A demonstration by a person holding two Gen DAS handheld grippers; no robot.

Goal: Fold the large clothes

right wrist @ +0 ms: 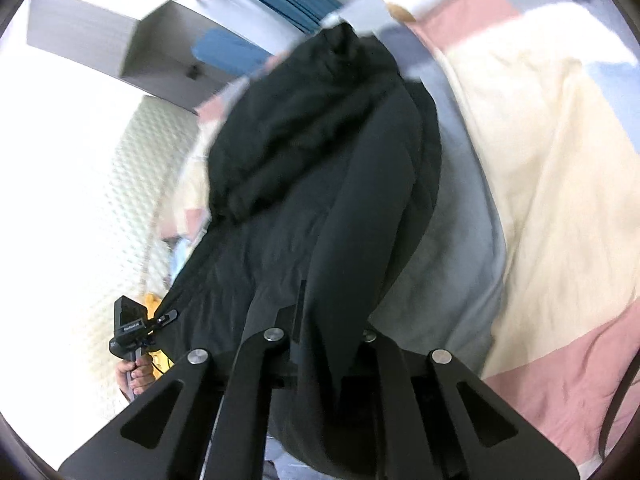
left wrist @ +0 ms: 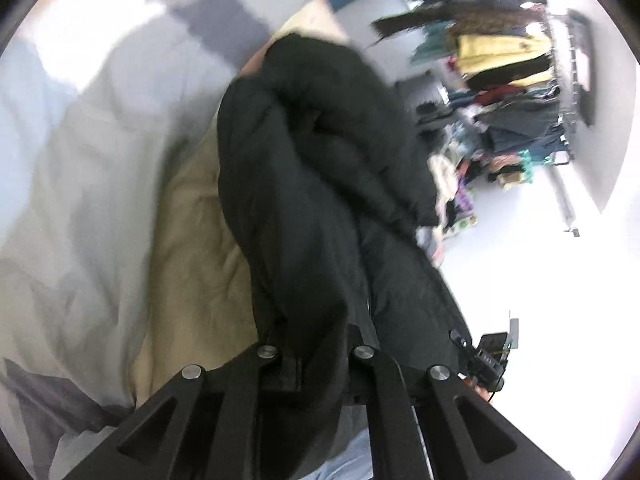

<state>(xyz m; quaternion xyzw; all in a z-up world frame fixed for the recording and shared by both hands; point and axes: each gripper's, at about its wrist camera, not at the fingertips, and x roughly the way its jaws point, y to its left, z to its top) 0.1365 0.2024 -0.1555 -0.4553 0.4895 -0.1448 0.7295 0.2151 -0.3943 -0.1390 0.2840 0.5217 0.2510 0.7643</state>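
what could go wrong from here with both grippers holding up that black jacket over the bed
1. The black jacket hangs bunched and doubled over rather than flat, so laying it down as it is may trap creases or an uneven fold.
2. Each gripper, left and right, seems to pinch only a narrow bit of fabric; the puffy bulk might slip out.
3. The patchwork quilt underneath is rumpled, so the jacket may not lie flat on it.

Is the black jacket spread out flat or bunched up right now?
Bunched up. The black jacket hangs in thick rolls from the left gripper and right gripper, above the bedding.
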